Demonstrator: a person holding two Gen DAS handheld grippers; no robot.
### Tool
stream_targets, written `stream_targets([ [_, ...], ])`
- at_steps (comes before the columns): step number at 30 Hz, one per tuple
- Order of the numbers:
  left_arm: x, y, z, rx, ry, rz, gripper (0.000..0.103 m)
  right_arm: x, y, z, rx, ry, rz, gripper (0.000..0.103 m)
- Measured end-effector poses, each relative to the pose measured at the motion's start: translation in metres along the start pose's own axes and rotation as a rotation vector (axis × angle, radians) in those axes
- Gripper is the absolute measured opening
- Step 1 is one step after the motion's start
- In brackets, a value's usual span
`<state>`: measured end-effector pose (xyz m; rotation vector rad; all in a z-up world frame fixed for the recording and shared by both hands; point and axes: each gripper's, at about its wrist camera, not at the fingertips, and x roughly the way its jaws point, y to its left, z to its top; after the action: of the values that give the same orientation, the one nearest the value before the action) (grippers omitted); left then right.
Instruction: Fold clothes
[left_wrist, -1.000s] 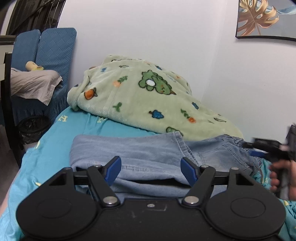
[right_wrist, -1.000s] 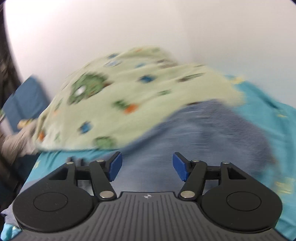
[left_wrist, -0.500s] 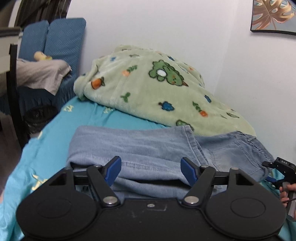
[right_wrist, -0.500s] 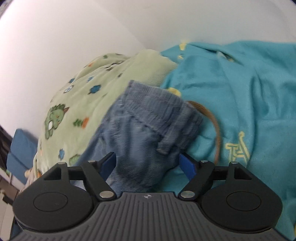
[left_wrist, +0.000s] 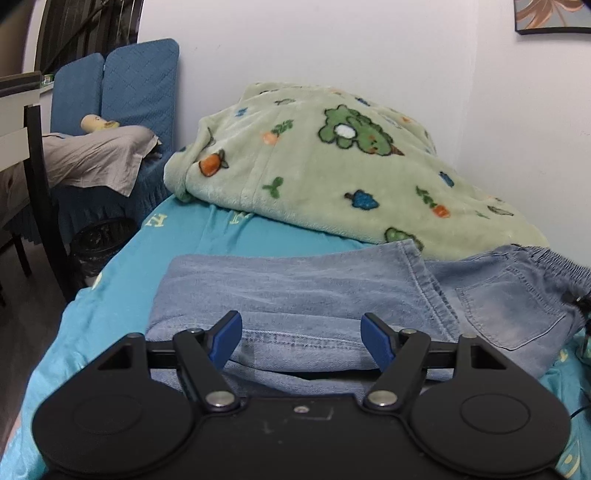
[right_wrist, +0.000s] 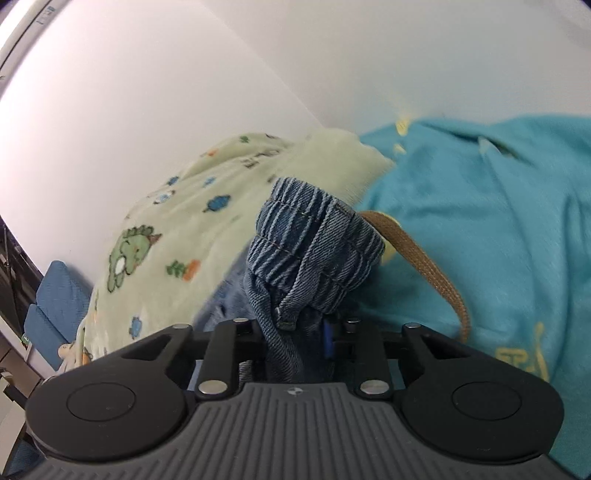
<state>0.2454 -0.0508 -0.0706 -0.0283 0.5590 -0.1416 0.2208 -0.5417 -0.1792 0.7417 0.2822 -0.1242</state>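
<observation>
Jeans (left_wrist: 295, 288) lay half-folded just before the green blanket (left_wrist: 332, 177) — right gripper (right_wrist: 299, 343) closing on bunched waistband (right_wrist: 314, 240), left gripper (left_wrist: 301, 336) spread, grasping nothing; best lifted level — hem side unpinched yet

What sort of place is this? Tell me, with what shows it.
Most likely a bedroom: a bed with a teal sheet, a green cartoon-print fleece blanket heaped against the wall, and jeans laid out on the bed for folding.

Home bedroom: bed (left_wrist: 122, 266), fleece blanket (left_wrist: 314, 173), framed wall print (left_wrist: 550, 16).
</observation>
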Motion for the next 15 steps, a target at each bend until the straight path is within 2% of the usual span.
stream_targets([
  [5, -0.008, 0.009, 0.012, -0.02, 0.006, -0.006, 0.069, -0.01, 0.057, 0.01, -0.147, -0.055, -0.003, 0.024],
  [8, -0.023, 0.021, 0.022, -0.039, -0.032, -0.008, 0.069, -0.019, 0.107, 0.011, -0.223, -0.096, -0.001, 0.023],
  [15, -0.056, 0.085, 0.044, -0.222, -0.143, -0.03, 0.069, -0.049, 0.249, -0.013, -0.475, -0.143, 0.111, 0.023],
])
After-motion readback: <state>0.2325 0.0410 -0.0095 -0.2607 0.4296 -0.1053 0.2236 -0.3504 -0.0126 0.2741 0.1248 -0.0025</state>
